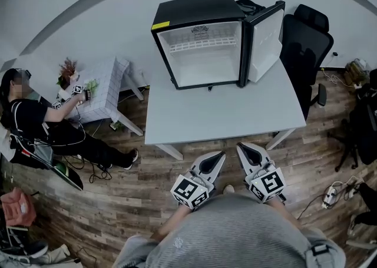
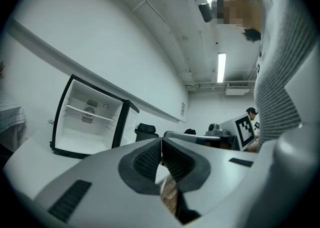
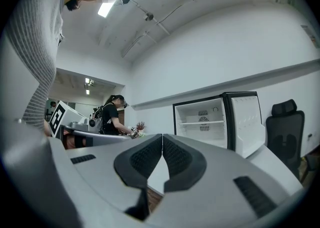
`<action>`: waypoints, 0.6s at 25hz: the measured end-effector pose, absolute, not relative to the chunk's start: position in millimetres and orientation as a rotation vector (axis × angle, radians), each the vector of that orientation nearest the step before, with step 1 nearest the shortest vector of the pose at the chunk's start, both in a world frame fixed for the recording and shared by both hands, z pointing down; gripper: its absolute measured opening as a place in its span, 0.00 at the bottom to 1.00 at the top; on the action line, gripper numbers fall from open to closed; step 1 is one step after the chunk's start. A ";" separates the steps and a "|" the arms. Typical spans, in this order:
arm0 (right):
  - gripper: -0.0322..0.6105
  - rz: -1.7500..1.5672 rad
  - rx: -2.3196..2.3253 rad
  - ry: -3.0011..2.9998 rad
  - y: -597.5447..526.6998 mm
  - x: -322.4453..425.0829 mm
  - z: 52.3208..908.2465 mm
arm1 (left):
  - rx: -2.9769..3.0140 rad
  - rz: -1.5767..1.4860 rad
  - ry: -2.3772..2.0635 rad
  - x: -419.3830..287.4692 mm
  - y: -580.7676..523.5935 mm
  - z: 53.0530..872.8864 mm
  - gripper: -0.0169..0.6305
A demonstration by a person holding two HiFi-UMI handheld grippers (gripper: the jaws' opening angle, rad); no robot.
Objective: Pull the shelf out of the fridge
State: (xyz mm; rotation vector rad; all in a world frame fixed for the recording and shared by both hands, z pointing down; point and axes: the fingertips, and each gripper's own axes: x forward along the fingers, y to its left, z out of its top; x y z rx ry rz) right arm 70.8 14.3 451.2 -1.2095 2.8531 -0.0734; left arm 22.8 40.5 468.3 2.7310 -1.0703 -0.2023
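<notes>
The brown wood-plank floor [image 1: 147,190] spreads under everything. On it stands the pale grey rectangular tabletop [image 1: 224,113], with its near edge just ahead of me. At the far end of the tabletop sits the black boxy mini fridge [image 1: 194,10] with a white interior. It faces me, and its door [image 1: 265,43] is swung wide open to the right. Just right of the tabletop, beside that door, is a black high-backed office chair [image 1: 306,43]. Off to the left, well apart from the tabletop, a person in dark clothes [image 1: 35,119] is at a small white side table [image 1: 106,87] that carries a reddish potted plant [image 1: 68,72].

The white wire shelf [image 1: 203,43] lies level inside the fridge, in the upper part of the compartment, and spans it from wall to wall. It has not been drawn out. Both gripper views show the shelf [image 2: 87,113] the same way, a thin white bar across the open box [image 3: 202,122].

My left tool [image 1: 221,155] and my right tool [image 1: 240,146] are side by side low in the head view. They are over the floor, just short of the tabletop's near edge, with their tips aimed toward the fridge and well apart from it. Each carries a grey cube with black-and-white square markers at its rear, the left cube [image 1: 189,191] and the right cube [image 1: 268,183], close to my grey knitted jumper.

The left tool's [image 2: 161,142] jaws are pressed together, its dark ribbed pads [image 2: 147,159] meeting along one line with nothing between them. The right tool [image 3: 162,139] is the same, with its pads [image 3: 145,157] closed on each other and empty.
</notes>
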 end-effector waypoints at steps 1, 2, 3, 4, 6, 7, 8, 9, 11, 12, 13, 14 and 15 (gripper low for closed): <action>0.07 -0.069 -1.201 2.855 9.0 71.6 449.7 | 2.728 -0.203 -1.080 23.3 35.2 467.5 0.05; 0.07 -0.066 -1.193 2.857 4.4 72.3 448.7 | 2.723 -0.202 -1.090 23.6 30.4 467.3 0.05; 0.07 -0.066 -1.185 2.861 0.7 73.0 448.5 | 2.717 -0.200 -1.100 24.1 26.4 468.1 0.05; 0.07 -0.069 -1.177 2.867 -2.4 73.7 449.3 | 2.711 -0.201 -1.111 24.6 22.9 469.6 0.05; 0.07 -0.077 -1.163 2.878 -8.9 75.3 452.4 | 2.697 -0.209 -1.131 26.0 16.2 472.5 0.05; 0.07 -0.080 -1.158 2.881 -13.1 76.2 454.1 | 2.692 -0.212 -1.137 27.2 13.2 473.8 0.05; 0.07 -0.083 -1.156 2.882 -17.4 76.9 455.8 | 2.688 -0.211 -1.140 28.4 10.9 475.3 0.05; 0.07 -0.088 -1.155 2.883 -21.0 77.2 457.3 | 2.684 -0.206 -1.140 29.4 9.4 477.4 0.05; 0.07 -0.096 -1.150 2.889 -24.9 76.0 459.8 | 2.672 -0.195 -1.140 29.2 7.2 482.9 0.05; 0.07 -0.097 -1.146 2.895 -25.8 75.0 461.2 | 2.664 -0.191 -1.143 28.3 5.3 485.4 0.05; 0.07 -0.098 -1.143 2.903 -27.0 74.1 462.9 | 2.656 -0.191 -1.146 27.3 2.4 487.2 0.05; 0.07 -0.100 -1.145 2.909 -29.2 73.7 464.8 | 2.651 -0.193 -1.148 26.5 -1.4 488.1 0.05; 0.07 -0.105 -1.150 2.912 -32.1 73.9 466.6 | 2.648 -0.195 -1.148 26.1 -5.6 488.3 0.05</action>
